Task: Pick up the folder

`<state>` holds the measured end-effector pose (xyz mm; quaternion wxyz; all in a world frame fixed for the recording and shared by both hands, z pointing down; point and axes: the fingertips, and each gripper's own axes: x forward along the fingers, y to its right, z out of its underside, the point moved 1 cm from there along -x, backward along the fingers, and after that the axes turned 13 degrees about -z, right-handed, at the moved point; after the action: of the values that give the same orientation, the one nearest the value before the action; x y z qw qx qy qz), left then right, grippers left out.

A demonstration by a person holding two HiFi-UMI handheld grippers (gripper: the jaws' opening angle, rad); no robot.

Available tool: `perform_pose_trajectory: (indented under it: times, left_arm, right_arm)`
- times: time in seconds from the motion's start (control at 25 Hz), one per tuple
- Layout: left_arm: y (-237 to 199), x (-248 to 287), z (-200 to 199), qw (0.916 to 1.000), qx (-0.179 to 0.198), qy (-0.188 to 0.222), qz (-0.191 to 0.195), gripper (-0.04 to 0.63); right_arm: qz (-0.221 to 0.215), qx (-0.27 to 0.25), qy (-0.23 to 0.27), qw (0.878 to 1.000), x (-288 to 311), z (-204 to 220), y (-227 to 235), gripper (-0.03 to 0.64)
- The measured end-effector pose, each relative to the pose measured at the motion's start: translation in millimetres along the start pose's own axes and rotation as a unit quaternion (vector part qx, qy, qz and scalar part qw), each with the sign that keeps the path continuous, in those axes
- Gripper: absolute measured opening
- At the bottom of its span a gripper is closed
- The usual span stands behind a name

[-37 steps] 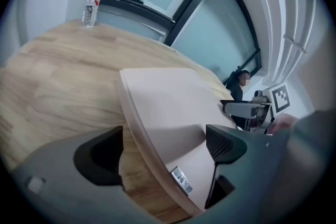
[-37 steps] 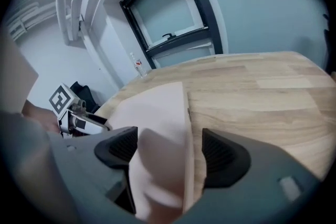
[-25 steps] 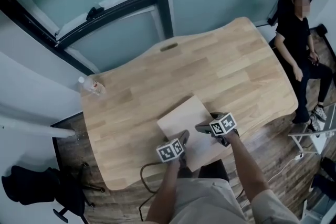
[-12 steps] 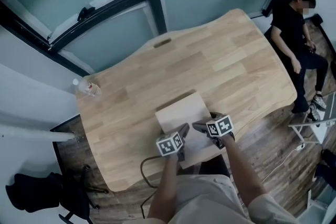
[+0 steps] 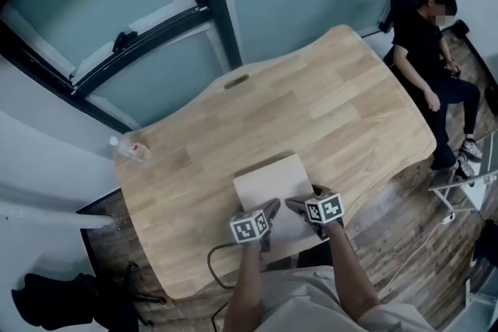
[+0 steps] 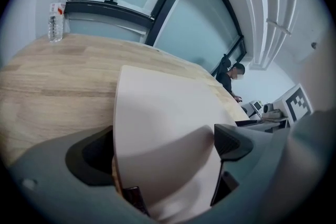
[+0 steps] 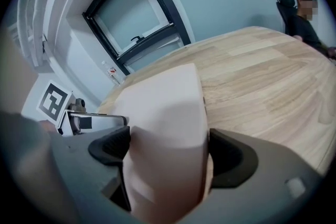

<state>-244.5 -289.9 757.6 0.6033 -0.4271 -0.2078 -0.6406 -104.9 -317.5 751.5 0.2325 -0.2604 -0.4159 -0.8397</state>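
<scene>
The folder (image 5: 271, 184) is a pale beige sheet lying flat on the wooden table (image 5: 311, 113), and its near edge reaches past the table's front edge. Both grippers sit at that near edge, side by side. My left gripper (image 5: 270, 209) has its jaws spread wide; in the left gripper view the folder (image 6: 163, 107) runs between them (image 6: 157, 149) without being pinched. My right gripper (image 5: 296, 206) stands the same way, with the folder (image 7: 168, 102) filling the gap between its wide jaws (image 7: 168, 152). The folder's near end is hidden under the gripper bodies.
A plastic water bottle (image 5: 131, 149) stands at the table's far left corner. A person in black (image 5: 424, 50) sits beyond the right end of the table. A dark cable (image 5: 214, 260) hangs below the front edge. Windows and dark frames lie behind the table.
Both grippers have stayed at the folder's near edge with only a slight roll. The folder has not moved on the table. The head view has shifted a little.
</scene>
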Motion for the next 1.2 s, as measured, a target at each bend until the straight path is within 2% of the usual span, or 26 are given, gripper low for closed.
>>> perform_pose_trajectory:
  times: [0.16,0.44,0.6,0.96,1.12,1.2]
  left_arm:
    - [-1.8,-14.7,4.8,0.9999,0.006,0.011,0.0,0.583]
    - [6.3,-35.2,-37.5,0.9962,0.043,0.075,0.009,0.583]
    - [12.8,-55.2,-54.9,0.9938,0.043,0.101,0.022,0.581]
    - [15.4,-99.6,-118.3,0.9792,0.053,0.194,0.026,0.578]
    - [14.3,-116.5,-131.2,0.9737,0.059,0.217,0.036,0.574]
    - [15.1,-125.5,-136.1,0.9705,0.061,0.23,0.041,0.551]
  right_arm:
    - [0.014,-0.021,0.02,0.999,-7.1,3.9,-13.5,0.472]
    - [0.035,-0.061,0.097,0.993,-25.0,-29.3,-32.4,0.466]
    - [0.028,-0.08,0.124,0.989,-42.9,-47.0,-48.1,0.463]
    - [0.035,-0.14,0.186,0.972,-68.5,-101.7,-82.3,0.456]
    - [0.026,-0.145,0.21,0.967,-76.9,-107.8,-94.7,0.454]
    - [0.021,-0.142,0.216,0.966,-82.0,-107.1,-97.4,0.451]
